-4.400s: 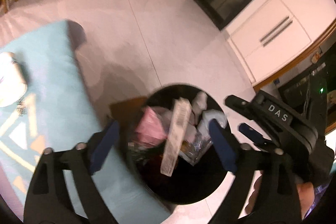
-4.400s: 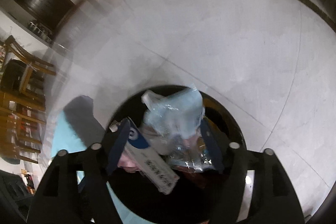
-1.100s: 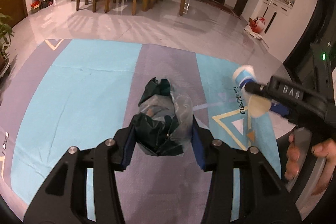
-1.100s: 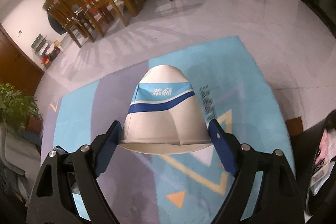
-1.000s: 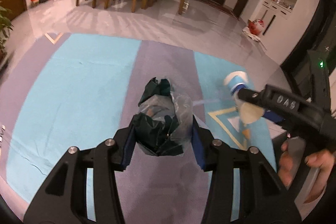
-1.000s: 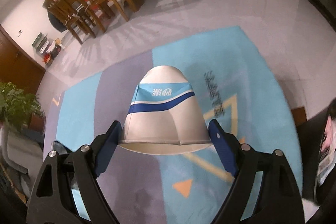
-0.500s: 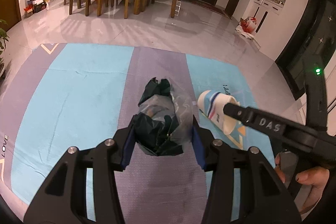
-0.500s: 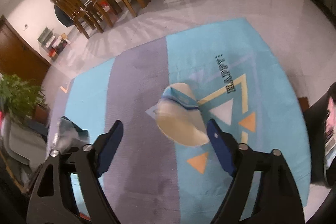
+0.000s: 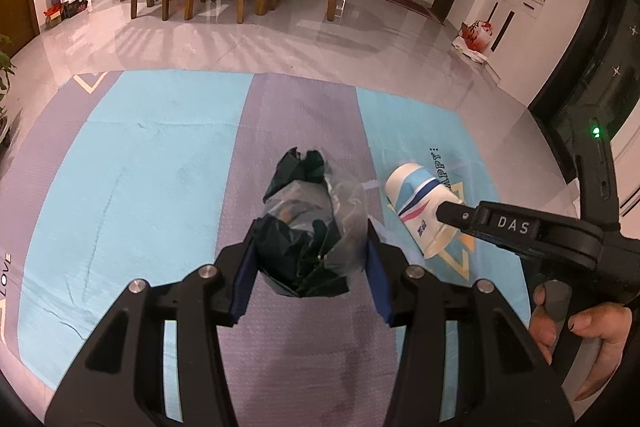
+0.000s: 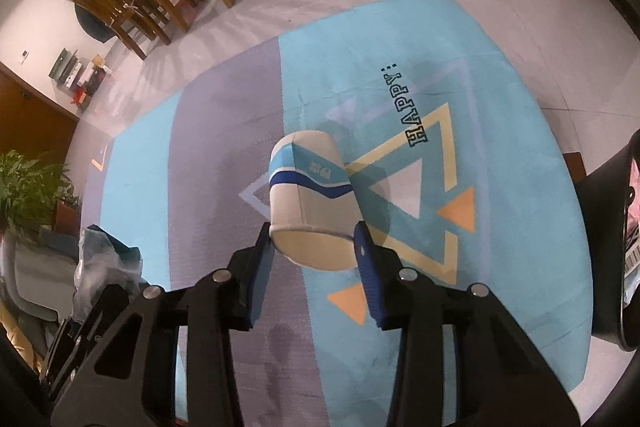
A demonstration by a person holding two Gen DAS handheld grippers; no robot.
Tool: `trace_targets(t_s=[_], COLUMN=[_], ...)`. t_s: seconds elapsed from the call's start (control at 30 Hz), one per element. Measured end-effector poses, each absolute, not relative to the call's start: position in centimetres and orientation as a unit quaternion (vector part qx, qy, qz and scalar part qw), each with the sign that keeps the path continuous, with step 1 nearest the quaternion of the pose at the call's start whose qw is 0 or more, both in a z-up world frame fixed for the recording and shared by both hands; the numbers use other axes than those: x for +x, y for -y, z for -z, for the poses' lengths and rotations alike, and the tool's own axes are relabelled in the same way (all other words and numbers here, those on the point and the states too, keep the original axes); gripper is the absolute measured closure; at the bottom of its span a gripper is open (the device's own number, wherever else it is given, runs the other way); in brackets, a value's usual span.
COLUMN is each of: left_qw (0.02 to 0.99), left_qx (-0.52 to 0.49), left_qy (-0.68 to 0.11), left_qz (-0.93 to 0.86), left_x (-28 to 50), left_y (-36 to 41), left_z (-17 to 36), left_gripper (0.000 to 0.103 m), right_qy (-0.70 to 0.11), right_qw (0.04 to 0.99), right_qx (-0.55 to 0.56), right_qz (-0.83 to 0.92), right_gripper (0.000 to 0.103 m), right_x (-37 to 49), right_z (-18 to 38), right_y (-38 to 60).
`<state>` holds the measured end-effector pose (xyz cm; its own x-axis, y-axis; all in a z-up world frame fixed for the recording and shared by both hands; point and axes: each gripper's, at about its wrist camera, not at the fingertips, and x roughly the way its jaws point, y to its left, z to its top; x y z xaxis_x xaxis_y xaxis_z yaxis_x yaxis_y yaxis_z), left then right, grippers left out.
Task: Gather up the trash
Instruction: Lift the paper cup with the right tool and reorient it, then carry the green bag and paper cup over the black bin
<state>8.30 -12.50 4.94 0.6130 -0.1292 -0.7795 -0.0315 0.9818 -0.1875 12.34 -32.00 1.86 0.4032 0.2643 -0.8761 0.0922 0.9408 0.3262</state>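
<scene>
Only the right wrist view shows the bin point(image 10: 612, 227).

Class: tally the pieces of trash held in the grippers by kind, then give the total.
Crumpled plastic bag, in the left gripper: 1
Paper cup, in the right gripper: 1
Total: 2

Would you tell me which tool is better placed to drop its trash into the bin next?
Right: the right tool holds the paper cup, and the black bin sits at that view's right edge.
</scene>
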Motion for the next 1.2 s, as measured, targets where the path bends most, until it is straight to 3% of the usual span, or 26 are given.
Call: trace_targets(t_s=[0.23,0.4,0.8,1.2], left_qw=[0.894,0.896,0.904,0.875], left_qx=[-0.089,-0.083,-0.036,0.025], left_qy=[-0.438,-0.434,-0.419,-0.432], left_qz=[0.029,0.039,0.074,0.218], left_x=[8.4,8.5,9.3,9.0], left_y=[12.7,13.6,21.7,37.1], left_z=[-4.6,-5.1,-7.7,-7.6], left_gripper=[0.054,0.054,0.054,0.054], right_qy=[-0.516,-0.488,-0.394,-0.339], right_qw=[0.839,0.847,0.893,0.895], right_qx=[0.164,0.198,0.216,0.258], right_qz=[-0.058,-0.07,-0.013,0.133], right_gripper=[0.081,0.085,0.087,0.087], right_x=[12.0,11.7,9.2,3.9], right_z=[-3.5,-5.4,-10.9,-12.6], right_y=[32.6,33.9,41.1,53.0])
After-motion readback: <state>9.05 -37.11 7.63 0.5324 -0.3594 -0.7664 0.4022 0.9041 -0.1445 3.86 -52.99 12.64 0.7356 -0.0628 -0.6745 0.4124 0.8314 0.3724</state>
